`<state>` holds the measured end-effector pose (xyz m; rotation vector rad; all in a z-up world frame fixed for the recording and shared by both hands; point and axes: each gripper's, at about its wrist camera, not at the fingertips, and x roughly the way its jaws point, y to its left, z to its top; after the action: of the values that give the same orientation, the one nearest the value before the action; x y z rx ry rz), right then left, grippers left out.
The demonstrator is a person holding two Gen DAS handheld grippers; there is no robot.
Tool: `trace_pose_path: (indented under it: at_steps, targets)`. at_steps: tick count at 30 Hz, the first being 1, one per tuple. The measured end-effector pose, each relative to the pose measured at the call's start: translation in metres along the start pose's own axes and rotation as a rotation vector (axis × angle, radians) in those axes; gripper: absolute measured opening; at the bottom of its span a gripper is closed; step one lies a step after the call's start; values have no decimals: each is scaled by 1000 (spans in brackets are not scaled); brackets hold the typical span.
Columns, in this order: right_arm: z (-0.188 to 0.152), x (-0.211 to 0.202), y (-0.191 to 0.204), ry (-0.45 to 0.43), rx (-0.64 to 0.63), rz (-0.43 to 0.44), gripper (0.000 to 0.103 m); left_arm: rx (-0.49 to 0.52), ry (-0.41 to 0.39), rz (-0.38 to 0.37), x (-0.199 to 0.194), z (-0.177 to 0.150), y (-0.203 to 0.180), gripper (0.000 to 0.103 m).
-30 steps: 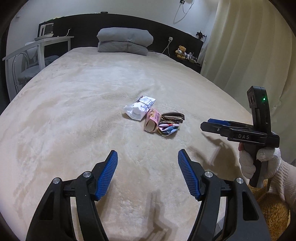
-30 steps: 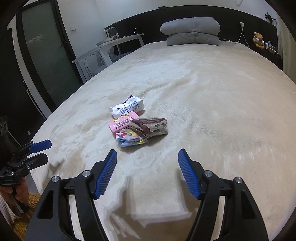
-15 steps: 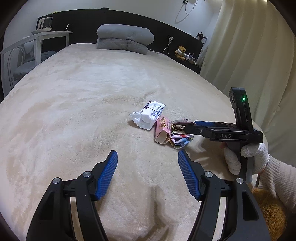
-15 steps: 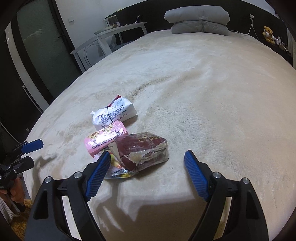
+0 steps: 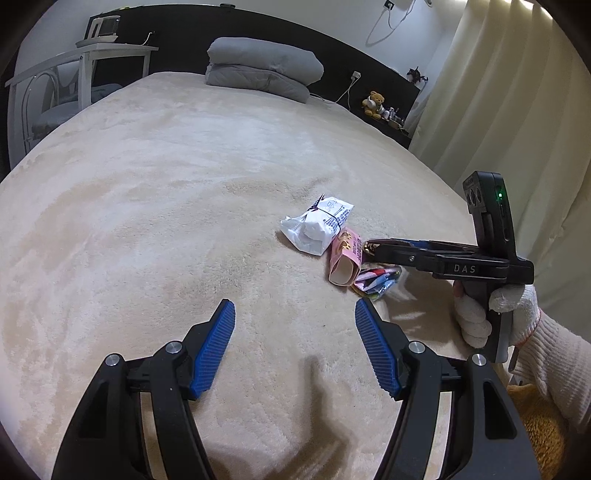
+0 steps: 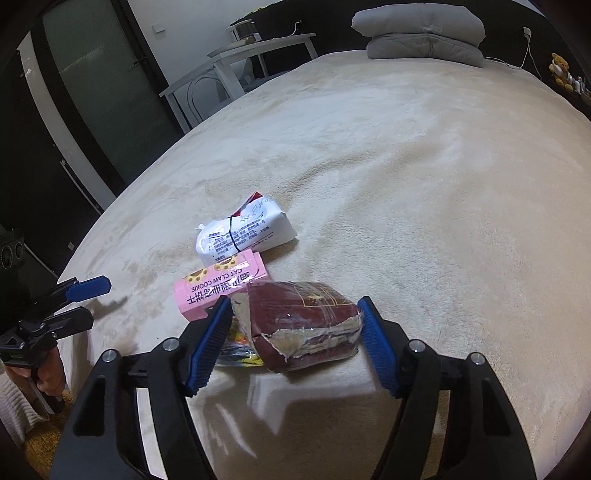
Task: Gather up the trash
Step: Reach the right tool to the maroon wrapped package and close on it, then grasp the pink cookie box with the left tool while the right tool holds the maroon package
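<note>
Four pieces of trash lie bunched near the bed's [image 6: 424, 155] foot edge: a white packet [image 6: 245, 230] tied with a dark band, a pink cookie box [image 6: 218, 291] touching it, a torn maroon packet [image 6: 306, 325], and a small bright wrapper [image 6: 236, 356] tucked under the box and the maroon packet. The bed's cream cover is bare and open from the bunch to the two stacked grey pillows [image 6: 424, 35] at the headboard, with wide room on both sides of the bunch.

The right gripper [image 6: 295, 325] straddles the maroon packet, its fingers closing. The right finger [image 6: 376, 350] meets the packet's end; the left finger [image 6: 207, 343] sits against its torn flap, beside the pink box. Whether the packet is lifted cannot be told. From the left wrist view the right gripper [image 5: 373, 249] reaches in over the bunch, held by a gloved hand [image 5: 495, 317] just off the bed's edge.

The left gripper [image 5: 295, 347] hangs over bare cover short of the trash, fingers about half apart, holding nothing. It shows again in the right wrist view at the bed's left edge [image 6: 79, 302].
</note>
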<state>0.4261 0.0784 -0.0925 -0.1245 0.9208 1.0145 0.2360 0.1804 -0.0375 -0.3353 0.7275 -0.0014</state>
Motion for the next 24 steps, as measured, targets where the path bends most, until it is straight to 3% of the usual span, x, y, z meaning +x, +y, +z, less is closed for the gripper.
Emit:
trace_pose_path:
  at_steps: [8, 24]
  targets:
    - [-3, 5, -3, 27, 29, 17, 67, 8, 8, -9, 11, 2, -11, 66]
    - [-15, -53, -3, -85, 33, 7, 66, 21, 8, -38, 41, 14, -33, 66]
